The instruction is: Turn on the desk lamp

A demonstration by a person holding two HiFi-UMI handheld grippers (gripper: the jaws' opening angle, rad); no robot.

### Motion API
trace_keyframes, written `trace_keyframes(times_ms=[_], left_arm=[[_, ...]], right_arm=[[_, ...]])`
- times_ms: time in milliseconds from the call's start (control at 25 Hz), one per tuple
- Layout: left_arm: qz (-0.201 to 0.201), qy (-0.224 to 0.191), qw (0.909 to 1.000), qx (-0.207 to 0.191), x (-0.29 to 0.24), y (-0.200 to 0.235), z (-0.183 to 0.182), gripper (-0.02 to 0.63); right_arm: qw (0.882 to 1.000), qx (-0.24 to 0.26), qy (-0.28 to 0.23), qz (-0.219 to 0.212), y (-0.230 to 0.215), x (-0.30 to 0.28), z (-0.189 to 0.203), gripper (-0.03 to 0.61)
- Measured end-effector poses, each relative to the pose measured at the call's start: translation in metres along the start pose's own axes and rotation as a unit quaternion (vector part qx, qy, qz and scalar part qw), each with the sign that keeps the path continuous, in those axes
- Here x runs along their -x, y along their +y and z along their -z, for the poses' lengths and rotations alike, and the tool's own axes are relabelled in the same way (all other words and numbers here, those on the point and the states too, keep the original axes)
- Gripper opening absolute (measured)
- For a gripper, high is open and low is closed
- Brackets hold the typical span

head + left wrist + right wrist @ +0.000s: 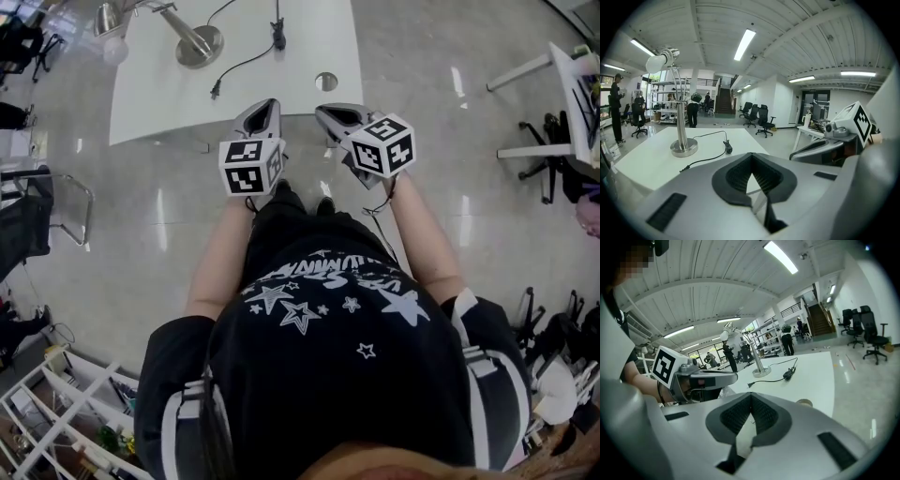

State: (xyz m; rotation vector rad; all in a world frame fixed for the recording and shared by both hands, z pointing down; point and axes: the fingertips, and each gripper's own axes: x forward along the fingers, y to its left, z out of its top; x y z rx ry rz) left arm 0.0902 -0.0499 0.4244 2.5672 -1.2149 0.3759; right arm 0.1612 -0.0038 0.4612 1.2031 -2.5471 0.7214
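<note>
Lamp position decides my next move: the desk lamp (198, 44) stands on the white table (159, 103) in the upper left of my head view, its base up and left of the left gripper (263, 114). Its cord runs right to what looks like an inline switch (278, 36) at top centre, lying lengthwise away from me, then comes down to a plug (215, 91) lying free on the tabletop. Both grippers hang at the table's near edge, well short of all this, jaws closed on nothing. The switch sits almost straight above the left gripper in frame. The right gripper (336, 116) is off to the right, so I judge the left one nearer.
</note>
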Motion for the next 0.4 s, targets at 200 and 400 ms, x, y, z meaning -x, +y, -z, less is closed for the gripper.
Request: trace_keyframes(times_ms=[200, 400], left_arm=[[0.014, 0.004, 0.9999, 0.004, -0.001, 0.001, 0.002, 0.009], [0.023, 0.002, 0.9997, 0.004, -0.002, 0.015, -0.006, 0.009]], right_arm=[[1.0, -0.003, -0.01, 0.025, -0.003, 0.001, -0.006, 0.005], [0.998, -0.015, -0.025, 0.051, -0.009, -0.004, -0.018, 0.005]])
